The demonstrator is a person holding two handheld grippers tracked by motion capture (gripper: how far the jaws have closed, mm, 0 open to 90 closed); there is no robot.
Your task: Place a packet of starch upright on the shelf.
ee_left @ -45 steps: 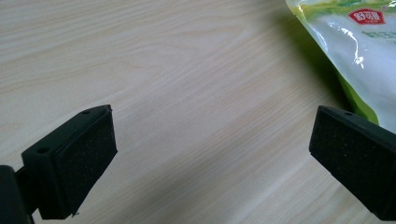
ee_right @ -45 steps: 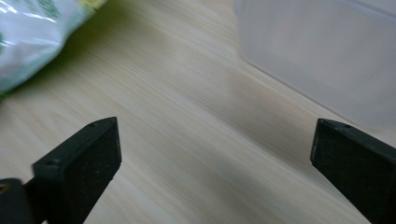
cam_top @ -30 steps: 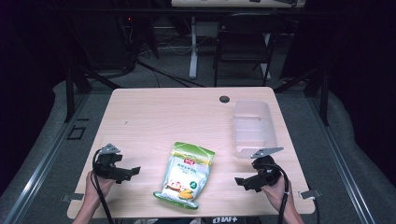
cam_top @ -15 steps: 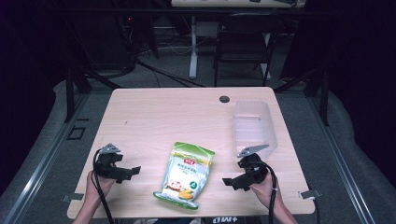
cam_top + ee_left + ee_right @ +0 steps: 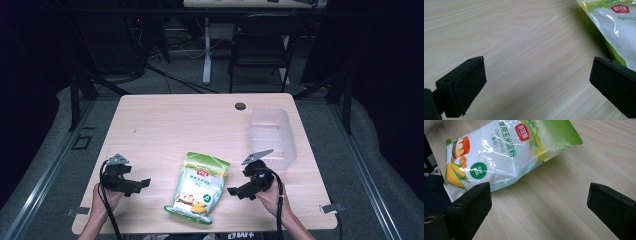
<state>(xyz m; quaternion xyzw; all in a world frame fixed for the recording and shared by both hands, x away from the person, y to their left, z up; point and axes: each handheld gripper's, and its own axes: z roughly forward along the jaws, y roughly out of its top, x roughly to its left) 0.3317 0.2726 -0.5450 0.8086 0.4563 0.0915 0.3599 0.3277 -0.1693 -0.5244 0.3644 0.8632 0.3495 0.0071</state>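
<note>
Swinging in toward the corn starch pouch point(image 5: 198, 186), your right gripper point(image 5: 233, 192) now sits just beside its right edge, so a grab looks near. Your left gripper point(image 5: 145, 182) has stayed put on the other side. Both jaws stand wide, holding nothing. The glossy green-and-white pouch lies flat at the table point(image 5: 165, 125)'s near edge.

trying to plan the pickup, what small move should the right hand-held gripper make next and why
Probably ease the right hand-held gripper a little further toward the corn starch bag. Its jaws stand wide open and empty, with bare table between them, and the bag's nearest edge lies just beyond the tips, untouched.
</note>
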